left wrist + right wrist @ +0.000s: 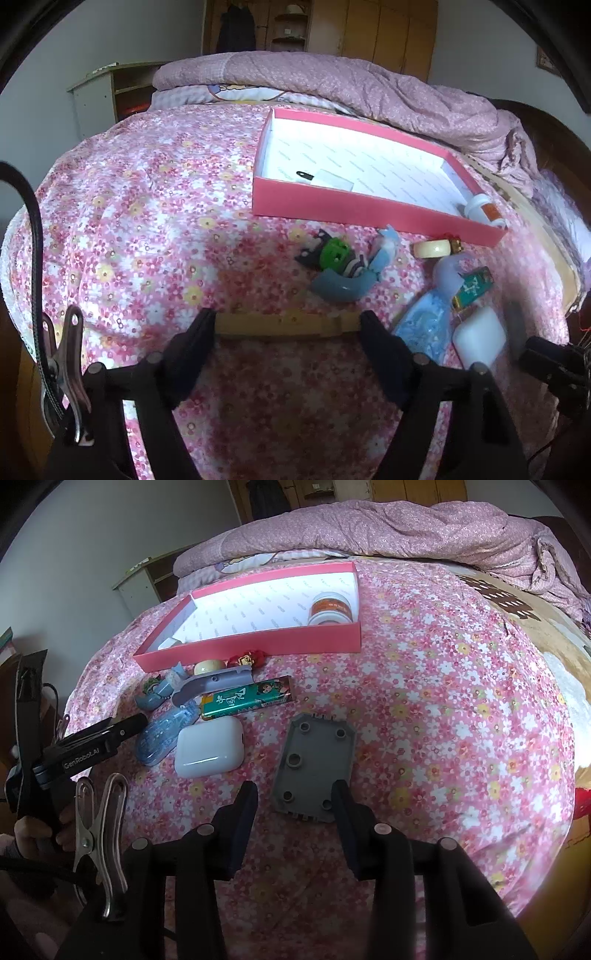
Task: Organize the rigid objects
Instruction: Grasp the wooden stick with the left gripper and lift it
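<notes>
A pink box (343, 208) (258, 642) with a white inside lies on the flowered bedspread. A small orange-labelled jar (330, 609) (485, 210) lies in it. In front of it lie a green toy figure (334, 254), a grey curved part (210, 686), a blue clear bottle (162, 734), a green packet (245, 699), a white case (210, 747) and a grey plate (314, 764). My left gripper (288, 325) holds a flat wooden stick (284, 325) between its fingertips. My right gripper (295, 797) is open, its tips at the grey plate's near end.
A cream ring (432, 248) and a red and gold trinket (245, 659) lie by the box's front wall. A rumpled purple quilt (369, 88) lies behind the box. A bedside cabinet (99, 96) stands at the far left.
</notes>
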Motion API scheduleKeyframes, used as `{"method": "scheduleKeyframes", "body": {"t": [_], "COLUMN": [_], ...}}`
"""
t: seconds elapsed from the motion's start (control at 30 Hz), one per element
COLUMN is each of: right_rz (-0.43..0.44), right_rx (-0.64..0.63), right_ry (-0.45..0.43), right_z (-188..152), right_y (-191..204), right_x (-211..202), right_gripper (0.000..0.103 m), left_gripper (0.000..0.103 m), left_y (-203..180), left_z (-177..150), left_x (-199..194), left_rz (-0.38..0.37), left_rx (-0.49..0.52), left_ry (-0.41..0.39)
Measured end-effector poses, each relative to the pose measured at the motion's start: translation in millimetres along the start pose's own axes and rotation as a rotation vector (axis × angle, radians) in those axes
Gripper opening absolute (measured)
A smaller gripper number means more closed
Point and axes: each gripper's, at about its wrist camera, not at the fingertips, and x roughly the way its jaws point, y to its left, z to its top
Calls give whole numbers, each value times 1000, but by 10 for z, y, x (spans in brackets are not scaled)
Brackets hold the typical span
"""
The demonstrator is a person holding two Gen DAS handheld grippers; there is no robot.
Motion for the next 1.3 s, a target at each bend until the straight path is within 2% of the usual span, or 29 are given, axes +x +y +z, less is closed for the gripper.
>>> {"method": "scheduleKeyframes", "body": {"t": [0.1, 0.23, 0.4, 0.6, 0.9, 0.97, 1.13, 1.23, 1.3], "right_rz": [6, -25, -42, -95, -331, -345, -288, -160, -84], "right_rx": [-7, -51, -33, -95, -152, -147, -85, 27, 94], "right_ry": [7, 11, 34, 66, 11, 6, -41, -34, -15], "right_z": [-3, -37, -85, -76, 123, 165, 164, 145, 121], "right_y": [14, 25, -51, -83, -324, -338, -274, -260, -219], "right_x": [-23, -87, -94, -50, 29, 45, -105, -146, -101], "right_gripper": [51, 51, 51, 51, 51, 51, 51, 54, 63], "left_gripper": [81, 81, 81, 81, 81, 81, 81, 81, 81], "left_y": [14, 19, 7, 11, 1, -1, 1, 2, 4], "left_z": [-10, -16, -6, -1, 9, 10, 8, -1, -6], "left_x": [-26, -101, -176, -208, -212, -212, -206, -210, -220], "left_rz": [-9, -21, -30, -40, -33, -32, -36, -37, -40], "left_rx": [2, 16, 25, 17, 25, 27, 26, 28, 28], "left_ry": [-2, -18, -37, -38, -35, -35, -35, -37, -39]}}
